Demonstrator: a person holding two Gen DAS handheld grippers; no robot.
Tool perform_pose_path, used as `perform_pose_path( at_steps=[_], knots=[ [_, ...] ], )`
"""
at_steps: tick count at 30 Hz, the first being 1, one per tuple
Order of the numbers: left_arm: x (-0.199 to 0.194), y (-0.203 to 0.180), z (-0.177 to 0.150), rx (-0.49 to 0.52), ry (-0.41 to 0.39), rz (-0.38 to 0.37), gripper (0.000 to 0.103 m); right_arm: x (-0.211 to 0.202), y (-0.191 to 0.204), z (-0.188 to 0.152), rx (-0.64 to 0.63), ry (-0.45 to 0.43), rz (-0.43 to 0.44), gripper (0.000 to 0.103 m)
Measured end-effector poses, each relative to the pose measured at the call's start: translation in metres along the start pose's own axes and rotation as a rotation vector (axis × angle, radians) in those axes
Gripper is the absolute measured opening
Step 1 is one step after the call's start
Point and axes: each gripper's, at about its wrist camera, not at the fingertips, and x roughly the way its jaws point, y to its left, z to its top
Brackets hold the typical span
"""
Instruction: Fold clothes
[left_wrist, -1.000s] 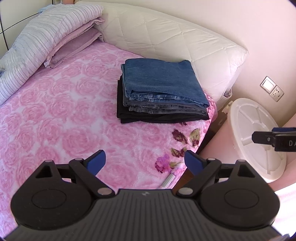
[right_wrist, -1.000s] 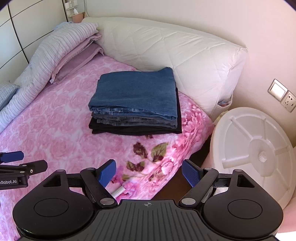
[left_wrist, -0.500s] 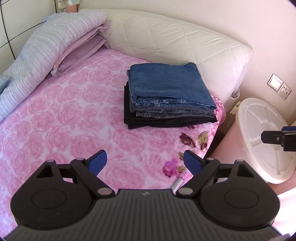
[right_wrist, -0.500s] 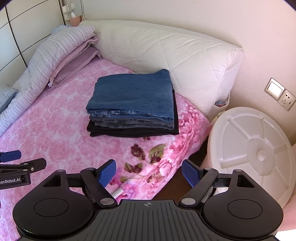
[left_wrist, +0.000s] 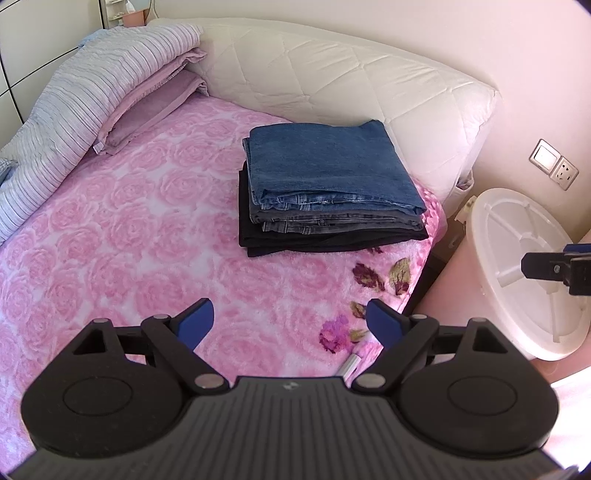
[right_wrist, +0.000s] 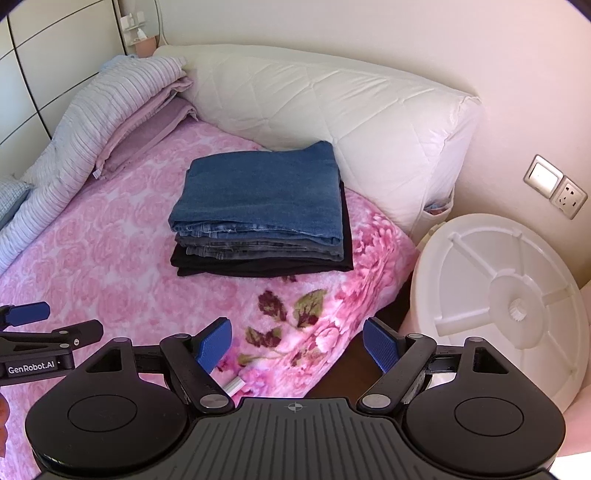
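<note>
Left gripper (left_wrist: 290, 321): jaws apart, nothing between them, hanging over the pink rose blanket (left_wrist: 122, 236) near the bed's front edge. Right gripper (right_wrist: 297, 343): jaws apart too, empty, over the blanket's corner where it drops off the bed. A small white tube-like item (right_wrist: 234, 386) lies on the blanket just beside the right gripper's left finger; can't tell what it is.

Stack of folded clothes (right_wrist: 258, 214) sits at 12 o'clock from the right gripper, well apart from both tools: blue jeans (left_wrist: 328, 171) on top, grey denim under, black garment at the bottom. Edges roughly squared.

Behind the stack, at 12 o'clock, the white quilted headboard cushion (right_wrist: 332, 110). At 10 o'clock, striped bedding (left_wrist: 96, 96) over mauve pillows. At 2–3 o'clock, off the bed, a white round plastic piece (right_wrist: 509, 291) tilted on its side; wall switch and socket (right_wrist: 554, 186) above it.
</note>
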Motion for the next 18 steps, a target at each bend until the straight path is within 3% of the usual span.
perform_pose_path(
  at_steps=[18],
  knots=[
    [-0.0027, 0.0021, 0.0031, 0.024, -0.015, 0.008, 0.087, -0.001, 0.0079, 0.0026, -0.006, -0.008, -0.007, 0.082]
  ],
)
